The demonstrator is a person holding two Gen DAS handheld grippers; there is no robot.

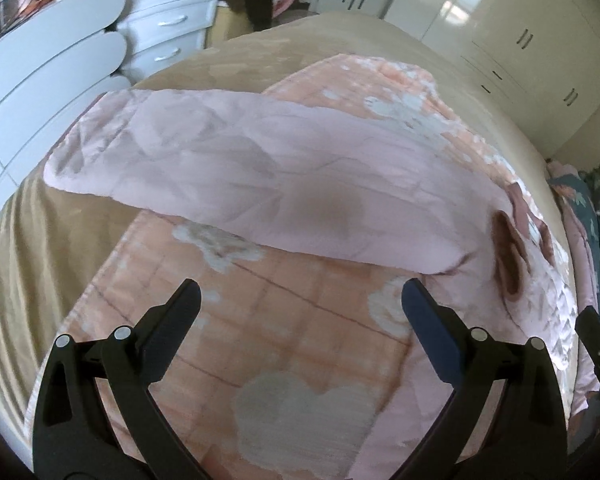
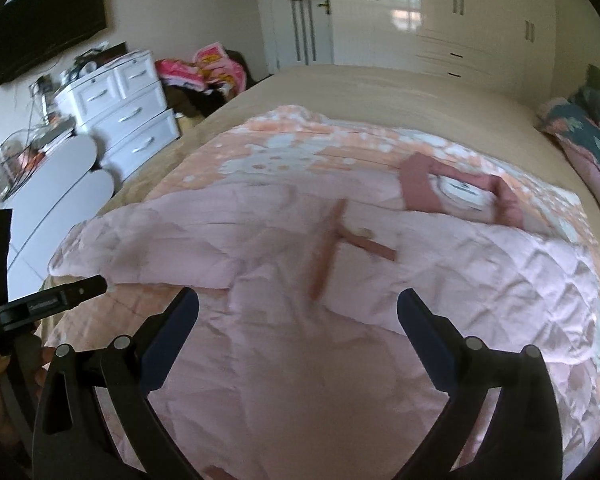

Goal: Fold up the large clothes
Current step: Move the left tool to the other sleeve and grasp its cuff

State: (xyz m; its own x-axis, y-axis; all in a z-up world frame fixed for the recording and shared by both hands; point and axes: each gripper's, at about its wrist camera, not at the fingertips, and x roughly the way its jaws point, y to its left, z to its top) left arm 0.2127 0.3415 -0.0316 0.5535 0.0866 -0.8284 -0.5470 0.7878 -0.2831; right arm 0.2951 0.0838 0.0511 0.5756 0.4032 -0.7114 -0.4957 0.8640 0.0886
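- Pale pink quilted fabric makes up the garment (image 2: 300, 280), a padded coat or robe with darker pink trim, spread on a peach floral blanket (image 1: 300, 320) that covers the tan bed (image 2: 380, 88).
- One sleeve (image 1: 220, 168) is laid across the body; in the left wrist view it runs as a band from 10 o'clock towards 3 o'clock, above the claw tips.
- The collar (image 2: 460, 192), with a white label inside it, lies at about 1 o'clock in the right wrist view.
- The right claw (image 2: 298, 304) hangs directly over the coat's body, fingers spread wide and holding nothing; whether it touches the cloth cannot be told.
- The left claw (image 1: 300, 296) is likewise spread and empty, over bare blanket, with the sleeve's near edge just beyond at 12 o'clock.
- The step in hand looks like the next fold of the body. To do it well, each claw should probably pinch an edge or corner through every layer, both lift together, and the fold be carried over evenly so the sleeve stays tucked.
- The padding is bulky; a shallow pinch may slip off.
- A white chest of drawers (image 2: 132, 120) stands at 10 o'clock beyond the bed, and white wardrobes (image 2: 460, 20) at 1 o'clock.
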